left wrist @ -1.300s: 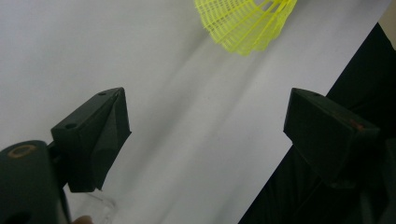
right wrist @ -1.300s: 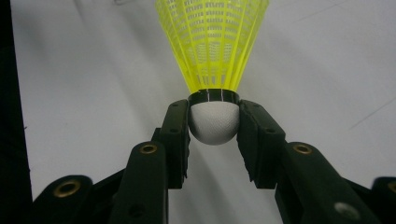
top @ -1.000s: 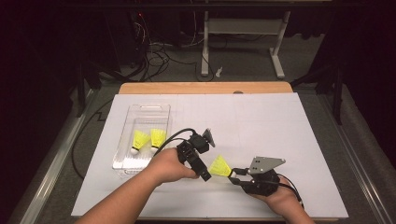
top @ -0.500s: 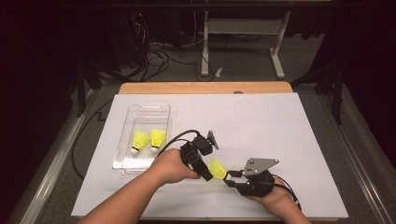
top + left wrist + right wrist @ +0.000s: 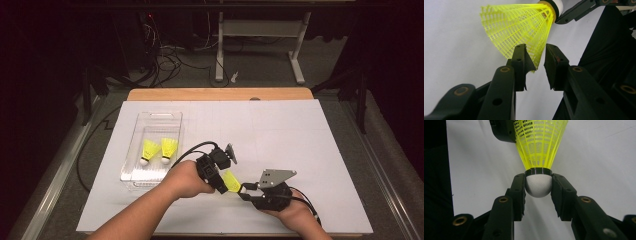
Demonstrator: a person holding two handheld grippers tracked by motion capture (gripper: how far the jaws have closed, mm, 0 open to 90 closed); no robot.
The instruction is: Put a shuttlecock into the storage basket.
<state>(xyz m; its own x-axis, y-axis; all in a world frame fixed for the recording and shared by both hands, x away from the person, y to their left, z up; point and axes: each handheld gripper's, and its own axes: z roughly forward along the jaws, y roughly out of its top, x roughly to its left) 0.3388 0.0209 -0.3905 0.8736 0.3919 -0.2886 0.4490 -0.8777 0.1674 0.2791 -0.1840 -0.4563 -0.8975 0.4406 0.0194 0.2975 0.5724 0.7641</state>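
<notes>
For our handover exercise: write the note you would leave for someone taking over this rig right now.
Right hand-held gripper: shut on the cork of the yellow shuttlecock.
Left hand-held gripper: jaws have just been closing around the skirt's rim; a gap still shows, so no firm grip yet.
Done: two shuttlecocks lie in the clear tray.
Left: probably finish the handover, then tray the third.
</notes>
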